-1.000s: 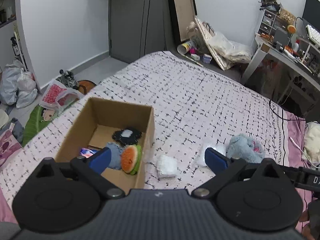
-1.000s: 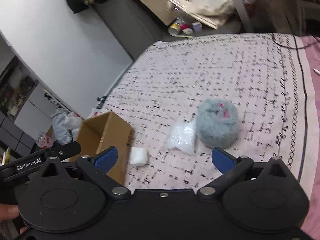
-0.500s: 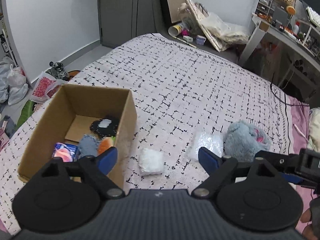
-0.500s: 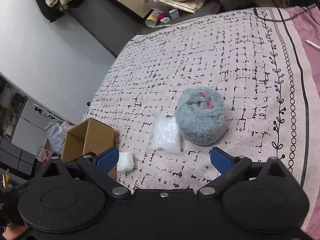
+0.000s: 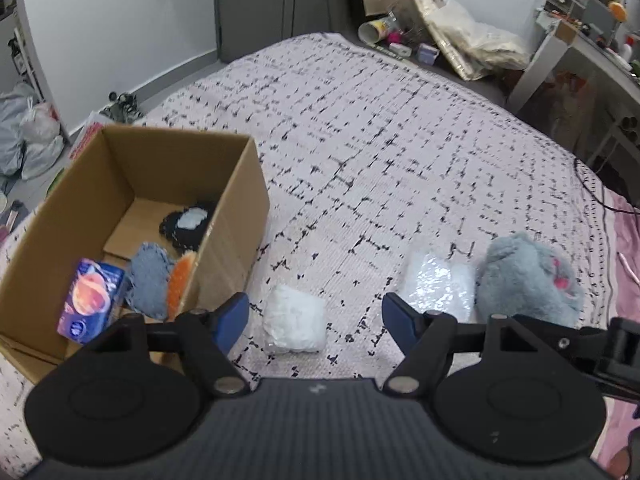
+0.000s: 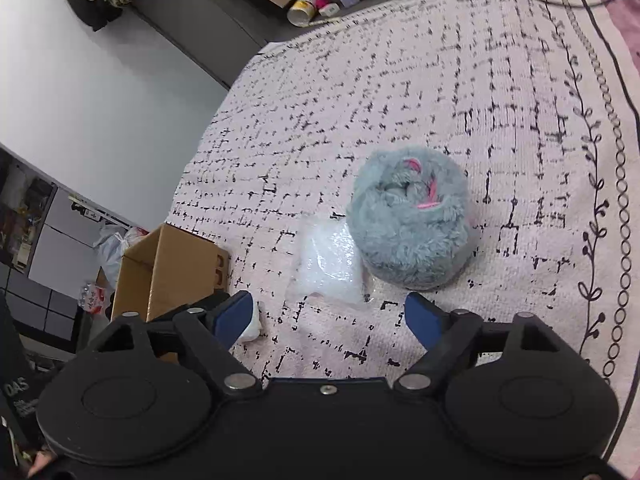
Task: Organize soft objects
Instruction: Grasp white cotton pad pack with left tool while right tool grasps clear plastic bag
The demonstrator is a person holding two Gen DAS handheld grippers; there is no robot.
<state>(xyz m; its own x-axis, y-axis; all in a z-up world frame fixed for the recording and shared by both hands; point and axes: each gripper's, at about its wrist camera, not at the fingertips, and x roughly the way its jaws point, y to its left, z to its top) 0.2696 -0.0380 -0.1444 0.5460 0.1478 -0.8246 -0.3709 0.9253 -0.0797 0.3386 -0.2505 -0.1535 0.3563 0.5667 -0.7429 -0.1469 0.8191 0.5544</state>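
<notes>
An open cardboard box [image 5: 240, 184] stands on the bed at left and holds a blue packet [image 5: 90, 300], a blue-grey soft piece [image 5: 148, 284], an orange piece [image 5: 180, 280] and a black-and-white piece [image 5: 188, 224]. A small white soft pack [image 5: 294, 324] lies beside the box, between the fingers of my open left gripper [image 5: 316, 320]. A clear plastic bag [image 5: 438, 286] and a fluffy grey plush [image 5: 528, 280] lie to the right. My right gripper [image 6: 330, 318] is open and empty, just short of the clear bag [image 6: 328, 264] and the plush [image 6: 408, 220]. The box [image 6: 172, 268] is at its left.
The bed has a white, black-checked cover [image 5: 380, 140] with a pink edge [image 5: 624, 248] at right. A desk [image 5: 584, 48] and leaning boards with bags [image 5: 460, 40] stand beyond the bed. Plastic bags [image 5: 28, 132] lie on the floor at left.
Both grippers have moved forward and lower toward the bed. The white pack now lies between the left fingers. The plush and clear bag sit closer to the right gripper.
</notes>
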